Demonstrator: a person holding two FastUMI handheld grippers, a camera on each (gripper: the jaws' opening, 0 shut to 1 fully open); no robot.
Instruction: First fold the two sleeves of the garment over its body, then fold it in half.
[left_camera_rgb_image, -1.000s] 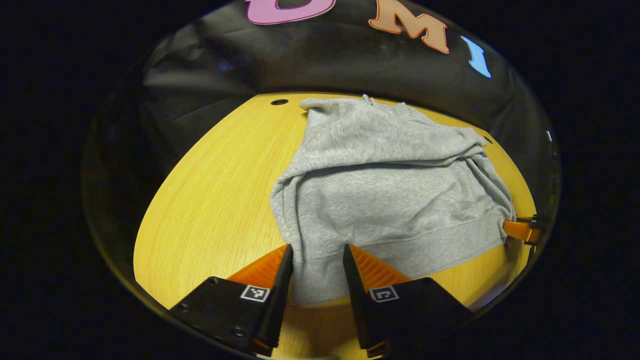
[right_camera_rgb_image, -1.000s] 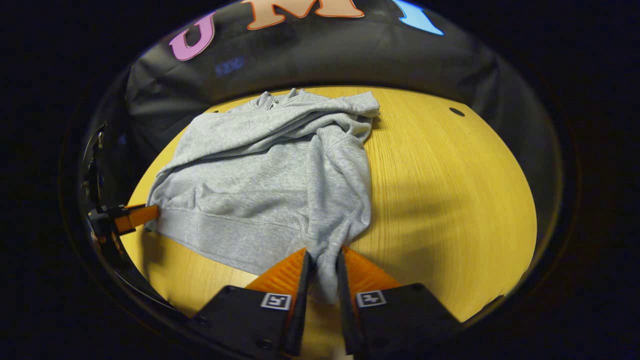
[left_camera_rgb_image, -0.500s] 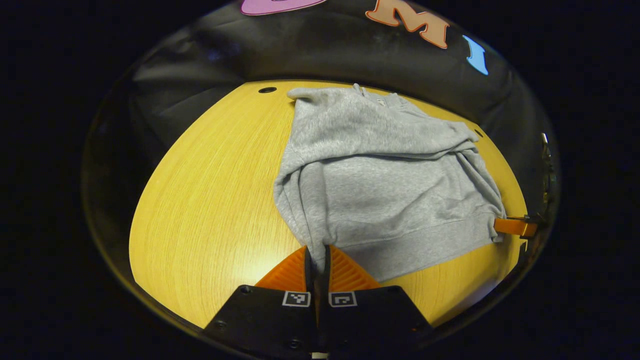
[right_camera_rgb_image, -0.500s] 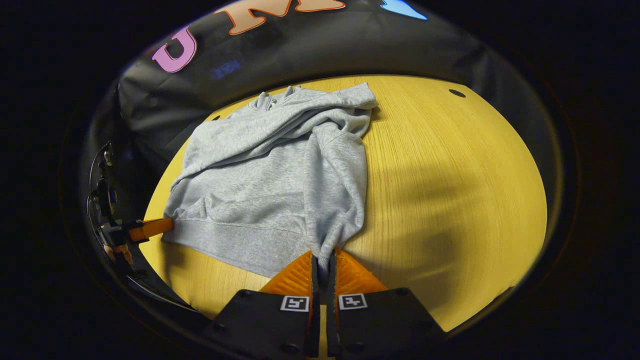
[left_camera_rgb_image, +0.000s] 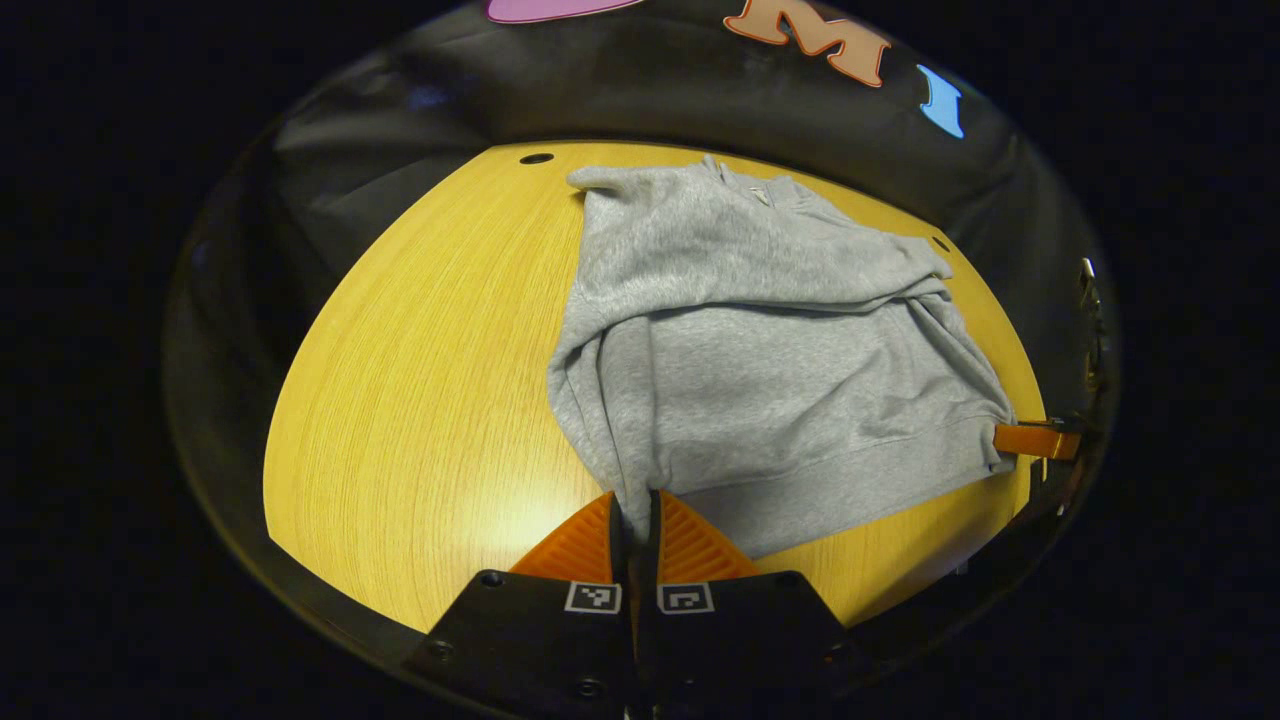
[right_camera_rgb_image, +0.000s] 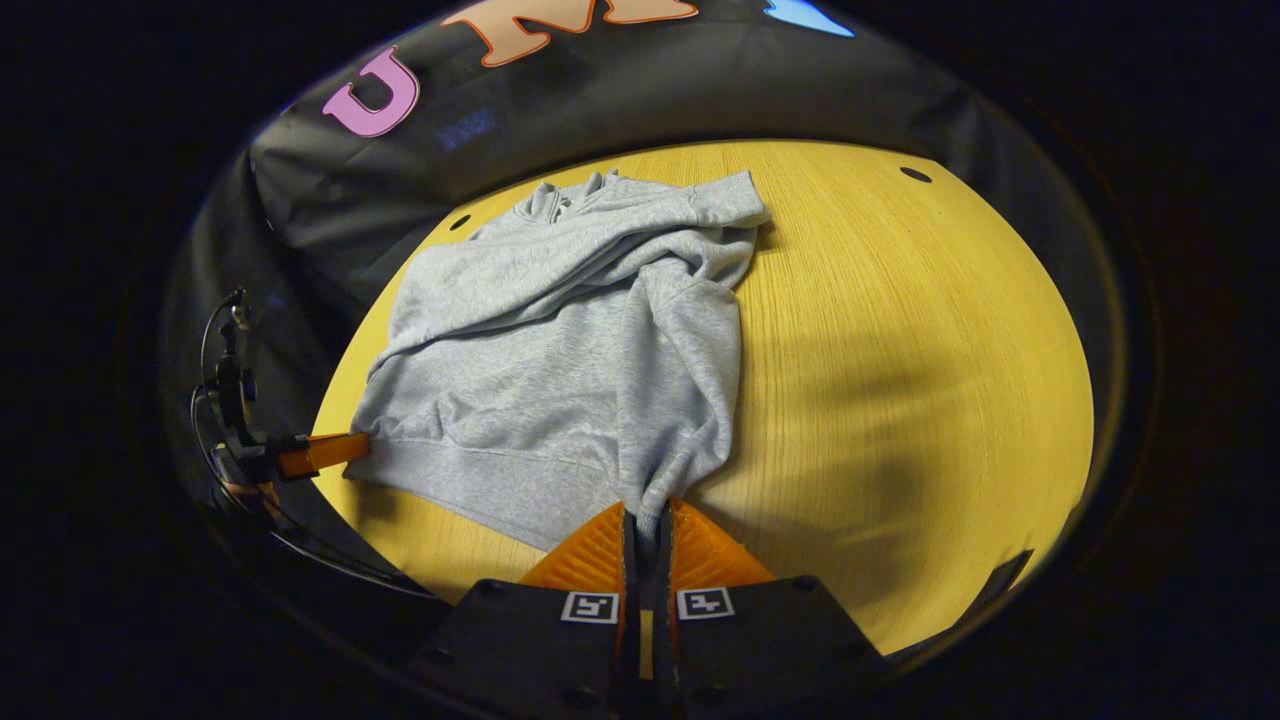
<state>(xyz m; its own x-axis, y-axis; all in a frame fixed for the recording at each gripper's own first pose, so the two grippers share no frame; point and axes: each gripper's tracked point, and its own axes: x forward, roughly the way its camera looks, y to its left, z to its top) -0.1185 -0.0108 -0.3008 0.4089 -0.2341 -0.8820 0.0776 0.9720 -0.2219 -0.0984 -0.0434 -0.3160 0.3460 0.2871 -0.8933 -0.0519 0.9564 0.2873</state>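
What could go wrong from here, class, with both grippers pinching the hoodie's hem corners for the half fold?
1. The left gripper and right gripper each pinch only a thin bit of the hoodie, so a corner might slip out when lifted.
2. The sleeves lie loosely bunched over the body and may slide off during the fold.
3. Uneven lifting could leave the fold skewed on the table.

Garment (left_camera_rgb_image: 770, 360) lies on table (left_camera_rgb_image: 420, 380) (tongs at near hem corners).
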